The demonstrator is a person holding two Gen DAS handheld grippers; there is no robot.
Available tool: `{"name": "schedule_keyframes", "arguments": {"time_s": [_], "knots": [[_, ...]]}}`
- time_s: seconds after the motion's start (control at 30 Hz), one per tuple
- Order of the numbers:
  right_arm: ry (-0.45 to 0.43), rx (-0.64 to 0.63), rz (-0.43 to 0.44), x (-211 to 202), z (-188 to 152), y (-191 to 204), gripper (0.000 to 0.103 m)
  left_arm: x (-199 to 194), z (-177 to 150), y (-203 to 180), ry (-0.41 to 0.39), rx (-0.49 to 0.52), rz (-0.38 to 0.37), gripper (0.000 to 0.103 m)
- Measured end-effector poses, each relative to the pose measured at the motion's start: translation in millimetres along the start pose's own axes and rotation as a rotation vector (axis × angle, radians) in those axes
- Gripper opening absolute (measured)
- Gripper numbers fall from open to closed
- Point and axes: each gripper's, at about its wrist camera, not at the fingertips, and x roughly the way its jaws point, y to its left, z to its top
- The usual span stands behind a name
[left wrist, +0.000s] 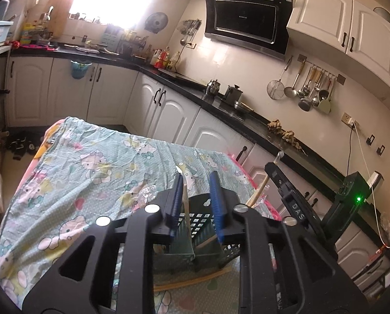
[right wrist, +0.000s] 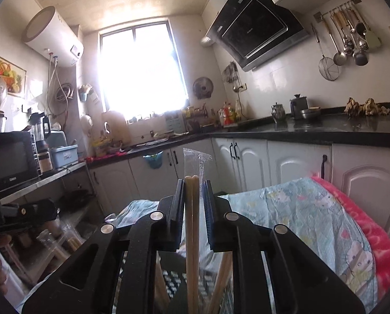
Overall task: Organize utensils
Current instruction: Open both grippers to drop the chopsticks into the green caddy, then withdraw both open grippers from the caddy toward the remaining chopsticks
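My left gripper (left wrist: 196,180) is open above a dark green slotted utensil basket (left wrist: 202,238) on the table. A thin clear-wrapped utensil (left wrist: 185,201) stands in the basket against the left finger. My right gripper (right wrist: 193,191) holds a pair of wooden chopsticks (right wrist: 191,222) in a clear plastic sleeve (right wrist: 196,162), upright over the same basket (right wrist: 174,282). In the left wrist view the right gripper (left wrist: 289,191) and its chopsticks (left wrist: 260,188) show at the basket's right. More chopsticks (right wrist: 221,282) lean inside the basket.
A Hello Kitty cloth (left wrist: 95,172) covers the table, with a pink edge (right wrist: 365,222) on the right. A loose chopstick (left wrist: 195,280) lies on the cloth by the basket. White cabinets and a black counter (left wrist: 221,107) run behind. A microwave shelf (right wrist: 9,159) stands left.
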Motion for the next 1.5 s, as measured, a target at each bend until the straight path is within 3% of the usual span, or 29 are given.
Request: {"name": "schedule_keyframes", "arguments": {"time_s": [0.2,0.27,0.4,0.6,0.77,0.83,1.23,1.5], "knots": [[0.037,-0.015,0.017,-15.1,6.1,5.3,0.014,-13.6,-6.3,-0.6,-0.005,-0.021,-0.012,0.026],[0.051,-0.009,0.029,-21.0,8.1,7.4,0.023,-19.9,-8.8,-1.1,-0.013,-0.024,-0.014,0.027],[0.064,-0.027,0.044,-33.5,11.2,12.8,0.030,-32.0,-11.5,-3.1,-0.018,-0.026,-0.010,0.037],[0.138,-0.036,0.048,-51.2,11.5,23.2,0.057,-48.9,-17.1,-3.6,-0.021,-0.030,-0.001,0.047],[0.191,-0.088,0.058,-61.5,7.6,37.9,0.059,-59.7,-26.8,2.9,-0.014,-0.045,0.027,0.052],[0.203,-0.105,0.072,-65.7,5.3,43.8,0.062,-64.9,-30.7,7.1,-0.015,-0.059,0.029,0.062],[0.257,-0.149,0.129,-84.9,-6.2,67.7,0.076,-90.3,-47.3,21.2,-0.029,-0.089,0.083,0.092],[0.278,-0.159,0.142,-94.6,-14.3,73.0,0.078,-100.0,-56.8,29.0,-0.020,-0.106,0.117,0.092]]}}
